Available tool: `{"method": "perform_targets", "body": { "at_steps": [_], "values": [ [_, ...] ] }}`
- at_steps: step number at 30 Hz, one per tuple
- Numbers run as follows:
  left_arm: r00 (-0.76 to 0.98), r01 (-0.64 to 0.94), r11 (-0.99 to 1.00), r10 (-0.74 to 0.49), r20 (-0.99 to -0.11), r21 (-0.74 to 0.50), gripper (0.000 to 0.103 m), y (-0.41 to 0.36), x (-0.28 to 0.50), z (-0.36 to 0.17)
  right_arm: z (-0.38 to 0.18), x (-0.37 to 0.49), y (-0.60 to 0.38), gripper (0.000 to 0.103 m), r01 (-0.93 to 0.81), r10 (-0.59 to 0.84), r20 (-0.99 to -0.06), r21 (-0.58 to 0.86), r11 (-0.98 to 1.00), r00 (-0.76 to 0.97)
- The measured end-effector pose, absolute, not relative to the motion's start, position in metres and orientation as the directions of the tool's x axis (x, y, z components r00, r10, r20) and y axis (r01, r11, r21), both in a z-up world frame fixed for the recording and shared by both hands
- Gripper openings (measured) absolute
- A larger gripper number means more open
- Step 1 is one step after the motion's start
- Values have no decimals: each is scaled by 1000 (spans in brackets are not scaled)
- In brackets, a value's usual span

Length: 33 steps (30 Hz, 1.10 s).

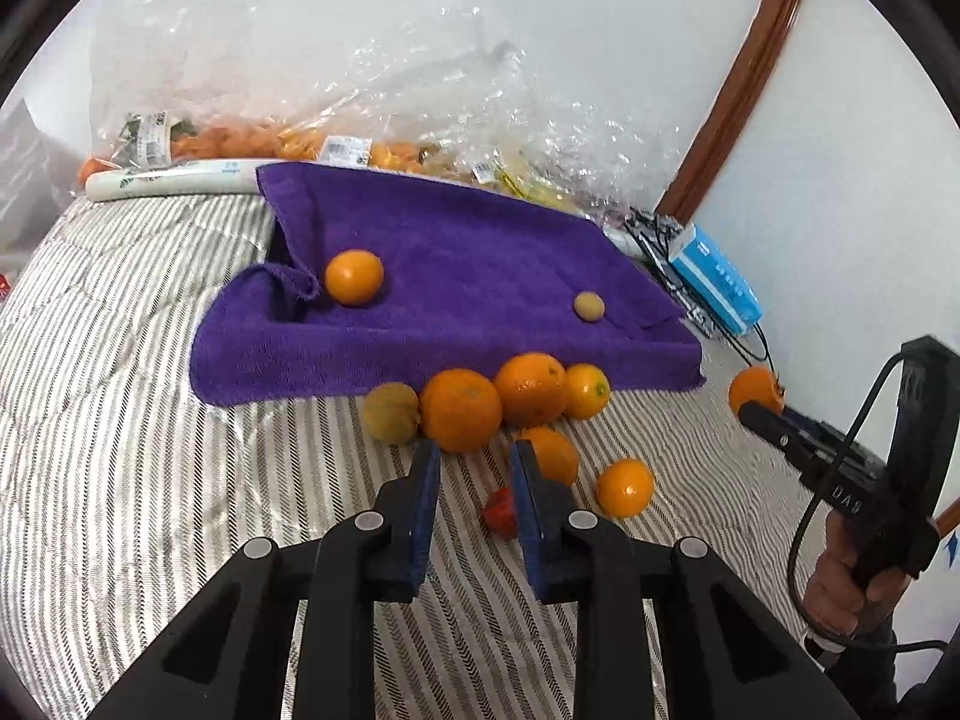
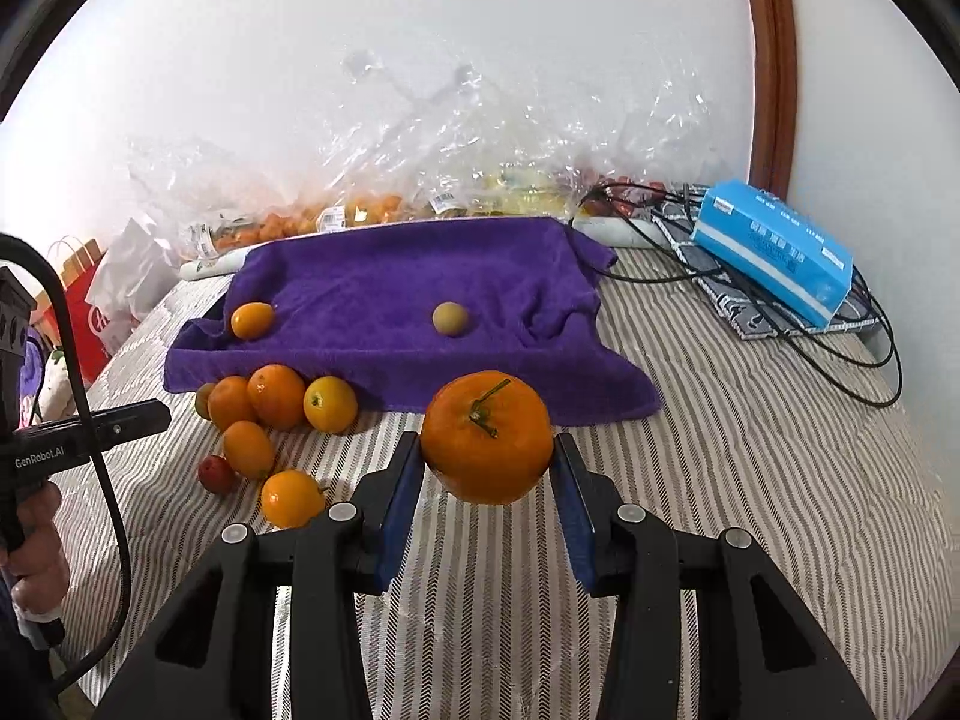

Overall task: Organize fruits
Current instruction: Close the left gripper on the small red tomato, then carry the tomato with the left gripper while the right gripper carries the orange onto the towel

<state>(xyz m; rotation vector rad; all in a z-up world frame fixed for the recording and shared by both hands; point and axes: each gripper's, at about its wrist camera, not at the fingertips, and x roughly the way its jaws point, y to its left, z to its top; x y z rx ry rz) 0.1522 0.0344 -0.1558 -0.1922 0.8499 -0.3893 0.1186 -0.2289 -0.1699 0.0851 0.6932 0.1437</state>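
Note:
A purple towel [image 1: 456, 276] lies on the striped bedding [image 1: 150, 420]. On it rest a small orange fruit [image 1: 354, 277] and a little tan fruit [image 1: 588, 306]. Along the towel's front edge sits a cluster: a greenish-brown fruit [image 1: 390, 413], several oranges [image 1: 461, 411] and a small red fruit [image 1: 501, 513]. My left gripper [image 1: 474, 450] hovers just short of that cluster, shut, with nothing between its blue pads. My right gripper [image 2: 487, 444] is shut on an orange with a green stem [image 2: 486, 438], held above the bedding, to the right of the cluster.
Clear plastic bags of fruit [image 2: 372, 204] pile up against the wall behind the towel. A blue tissue box [image 2: 774, 249] and black cables [image 2: 840, 354] lie at the right. A red paper bag [image 2: 90, 312] stands at the far left. A hand [image 1: 852, 588] grips the right tool.

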Motion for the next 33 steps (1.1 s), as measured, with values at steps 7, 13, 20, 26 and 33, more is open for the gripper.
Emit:
{"method": "perform_targets", "body": {
  "at_steps": [7, 13, 20, 26, 33],
  "values": [
    [520, 311, 906, -415, -746, -287, 29, 5, 156, -182, -177, 116, -231, 43, -100, 165, -642, 137, 986, 749],
    [542, 312, 926, -357, -761, -212, 29, -8, 157, -187, -182, 116, -238, 43, -91, 168, -649, 152, 984, 742],
    [551, 317, 923, -365, -750, -216, 24, -4, 154, -185, -182, 117, -238, 43, -93, 173, -647, 157, 983, 743],
    [579, 286, 917, -396, -713, -277, 24, 16, 152, -166, -174, 118, -236, 43, -104, 176, -635, 150, 983, 752],
    [651, 244, 938, -347, -675, -247, 24, 28, 162, -134, -154, 125, -236, 43, -108, 173, -606, 143, 984, 776]
  ]
}}
